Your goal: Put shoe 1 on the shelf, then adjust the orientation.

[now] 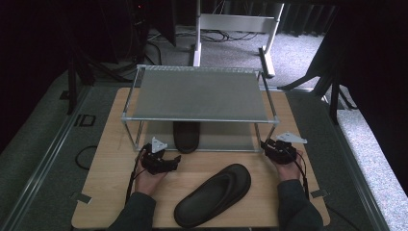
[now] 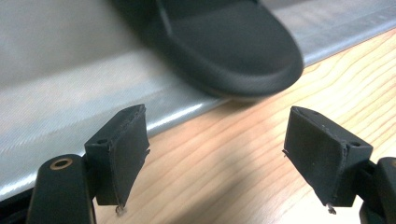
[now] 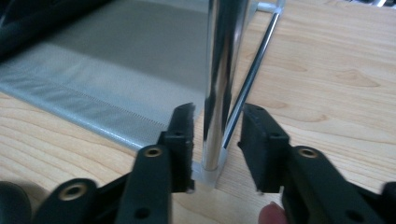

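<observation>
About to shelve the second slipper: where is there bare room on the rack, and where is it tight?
The top shelf is wholly bare. On the bottom shelf, a free patch lies between the shelved slipper and the right front post. It is tight there: the right gripper straddles that post.

slipper on rack (image 1: 186,136): black, flat, lower shelf, heel overhanging front edge
rack post (image 3: 219,84): chrome, upright, 3 o'clock corner

— We see a matte black rubber flip-flop (image 1: 214,195) lying on the pale wood-grain desk (image 1: 110,192).

— We see a second black rubber sandal (image 2: 224,46) on the grey woven-mesh lower shelf (image 2: 60,107); the rack's shiny chrome post (image 3: 219,84) mirrors the desk's tan, and our black left tool (image 2: 215,158) carries brass-coloured rivets.
</observation>
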Available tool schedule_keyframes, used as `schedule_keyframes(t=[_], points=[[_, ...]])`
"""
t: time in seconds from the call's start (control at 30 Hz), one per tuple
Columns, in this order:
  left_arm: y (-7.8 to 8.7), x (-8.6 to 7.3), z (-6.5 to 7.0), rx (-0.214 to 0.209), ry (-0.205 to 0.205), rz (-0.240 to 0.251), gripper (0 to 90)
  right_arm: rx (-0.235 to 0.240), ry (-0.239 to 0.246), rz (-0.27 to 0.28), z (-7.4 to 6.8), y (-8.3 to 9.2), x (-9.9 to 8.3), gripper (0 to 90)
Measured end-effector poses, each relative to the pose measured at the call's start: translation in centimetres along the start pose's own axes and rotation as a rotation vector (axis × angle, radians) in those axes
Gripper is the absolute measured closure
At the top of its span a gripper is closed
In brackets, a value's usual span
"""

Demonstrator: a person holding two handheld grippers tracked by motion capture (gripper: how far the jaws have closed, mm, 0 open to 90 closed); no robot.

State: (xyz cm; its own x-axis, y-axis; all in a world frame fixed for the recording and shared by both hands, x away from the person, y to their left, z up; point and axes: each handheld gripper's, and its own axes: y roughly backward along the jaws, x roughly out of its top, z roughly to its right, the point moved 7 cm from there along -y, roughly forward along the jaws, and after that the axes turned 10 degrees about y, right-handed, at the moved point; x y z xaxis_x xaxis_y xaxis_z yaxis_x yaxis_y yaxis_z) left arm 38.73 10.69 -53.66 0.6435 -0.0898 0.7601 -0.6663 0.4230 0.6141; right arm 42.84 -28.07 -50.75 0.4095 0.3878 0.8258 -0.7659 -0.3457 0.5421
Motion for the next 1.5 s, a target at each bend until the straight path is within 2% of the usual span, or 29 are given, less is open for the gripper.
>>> schedule_keyframes(t=[0.1, 0.3, 0.37, 0.47, 0.5, 0.53, 0.87, 1.0, 1.03, 1.07, 1.23, 1.33, 1.5], points=[[0.1, -0.2, -0.2, -0.003, 0.01, 0.002, 22.3, -0.012, -0.009, 0.013, 0.1, 0.9, 0.2, 56.7], [0.2, -0.5, -0.3, 0.01, -0.014, -0.022, 22.3, -0.043, -0.025, 0.023, 0.1, 3.0, -0.2, 49.1], [0.3, -0.7, -0.4, 0.011, -0.012, -0.023, 22.4, -0.039, -0.04, 0.029, -0.3, 3.8, -0.4, 46.4], [0.3, -0.9, -0.4, 0.015, -0.018, -0.029, 22.5, -0.032, -0.023, 0.028, -1.1, 4.6, -0.5, 45.1], [0.3, -1.3, -0.4, 0.022, -0.024, -0.034, 22.5, -0.026, -0.017, 0.026, -1.4, 4.8, -0.6, 44.6], [0.2, -1.4, -0.5, 0.025, -0.023, -0.035, 22.4, -0.003, 0.014, 0.027, -2.7, 5.5, -0.6, 44.1], [0.2, -1.7, -0.7, 0.032, -0.013, -0.039, 22.5, 0.129, 0.058, 0.013, -8.3, 7.1, -1.7, 43.3], [0.1, -1.8, -0.7, 0.034, -0.014, -0.042, 22.5, 0.171, 0.09, -0.017, -10.4, 7.2, -2.7, 41.4], [0.1, -1.8, -0.7, 0.034, -0.014, -0.042, 22.5, 0.171, 0.09, -0.017, -10.4, 7.2, -2.7, 41.4], [0.0, -1.8, -0.6, 0.033, -0.016, -0.044, 22.5, 0.185, 0.101, -0.046, -11.4, 7.1, -3.6, 40.0], [0.0, -1.9, -0.5, 0.032, -0.02, -0.046, 22.5, 0.185, 0.103, -0.097, -12.5, 7.4, -5.0, 36.1], [-0.1, -1.9, -0.5, 0.032, -0.02, -0.046, 22.5, 0.215, 0.077, -0.094, -13.0, 8.1, -5.5, 32.7], [0.0, -1.8, -0.5, 0.032, -0.017, -0.045, 22.5, 0.237, 0.097, -0.113, -14.1, 8.5, -6.2, 24.5]])
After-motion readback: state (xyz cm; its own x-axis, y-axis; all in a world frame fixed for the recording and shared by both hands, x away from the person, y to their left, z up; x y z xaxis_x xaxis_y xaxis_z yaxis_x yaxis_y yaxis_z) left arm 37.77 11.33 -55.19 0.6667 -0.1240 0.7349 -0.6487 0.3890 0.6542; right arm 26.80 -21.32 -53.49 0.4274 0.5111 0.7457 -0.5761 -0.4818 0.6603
